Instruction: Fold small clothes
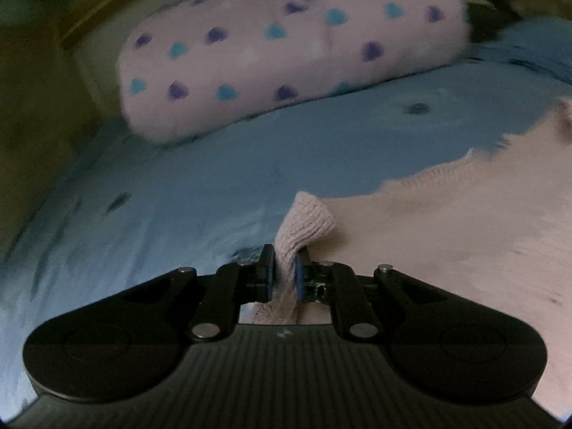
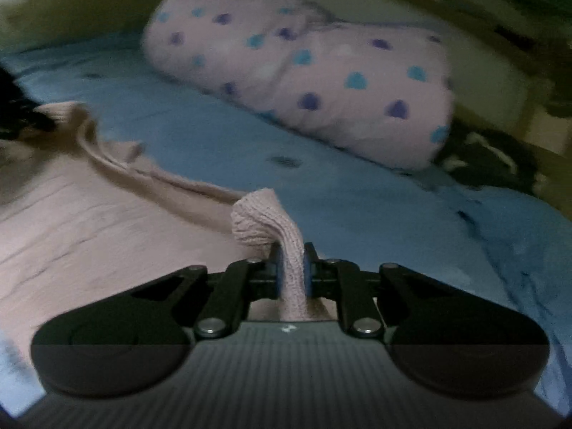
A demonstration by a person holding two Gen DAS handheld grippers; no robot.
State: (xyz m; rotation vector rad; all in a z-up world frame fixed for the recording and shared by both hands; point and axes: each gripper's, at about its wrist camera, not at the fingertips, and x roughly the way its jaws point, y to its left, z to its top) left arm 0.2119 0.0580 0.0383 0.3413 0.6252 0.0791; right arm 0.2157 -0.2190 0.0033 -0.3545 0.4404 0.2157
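A pale pink knit garment (image 1: 447, 236) lies spread on a blue bed sheet (image 1: 214, 164). My left gripper (image 1: 285, 268) is shut on a bunched edge of the garment, which spreads out to its right. In the right wrist view the same pink garment (image 2: 89, 214) spreads to the left, and my right gripper (image 2: 291, 268) is shut on another bunched edge of it. The other gripper shows dark at the far left edge (image 2: 18, 107), apparently on the garment's far corner. Both views are blurred.
A pink pillow with blue and purple dots (image 1: 296, 46) lies at the back of the bed, also in the right wrist view (image 2: 321, 71). A dark object with white marks (image 2: 489, 161) sits beside the pillow at right. Wall and wooden frame lie behind.
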